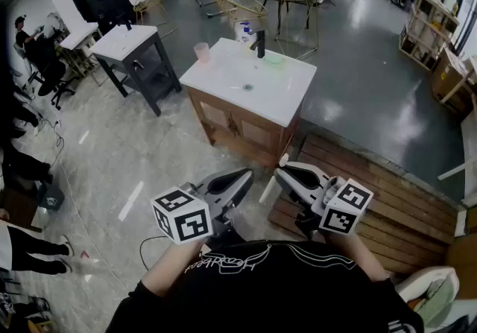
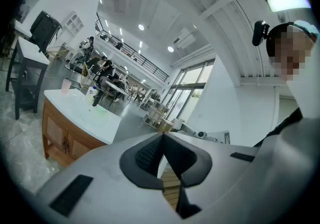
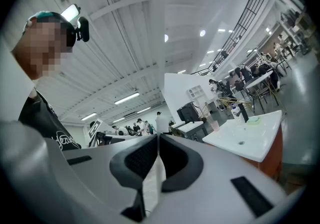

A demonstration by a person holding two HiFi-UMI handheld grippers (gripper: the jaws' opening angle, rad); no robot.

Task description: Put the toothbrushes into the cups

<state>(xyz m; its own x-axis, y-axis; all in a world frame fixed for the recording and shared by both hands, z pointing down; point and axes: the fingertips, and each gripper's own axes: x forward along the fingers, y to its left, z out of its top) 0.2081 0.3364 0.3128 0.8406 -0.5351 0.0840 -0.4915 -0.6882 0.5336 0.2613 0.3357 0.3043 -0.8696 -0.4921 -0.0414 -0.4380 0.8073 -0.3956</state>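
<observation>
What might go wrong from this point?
The right tool pinches what looks like a thin white toothbrush only at its tips; it could twist or slip on the way to the sink. The pink cup stands near its corner, so a poking brush might tip it over.

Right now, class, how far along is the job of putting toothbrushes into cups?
Done: nothing visible; the pink cup on the washbasin shows no brush. In hand: the right tool is shut on a white toothbrush; the left tool is shut and empty. Left: carrying it over and dropping it in.
</observation>
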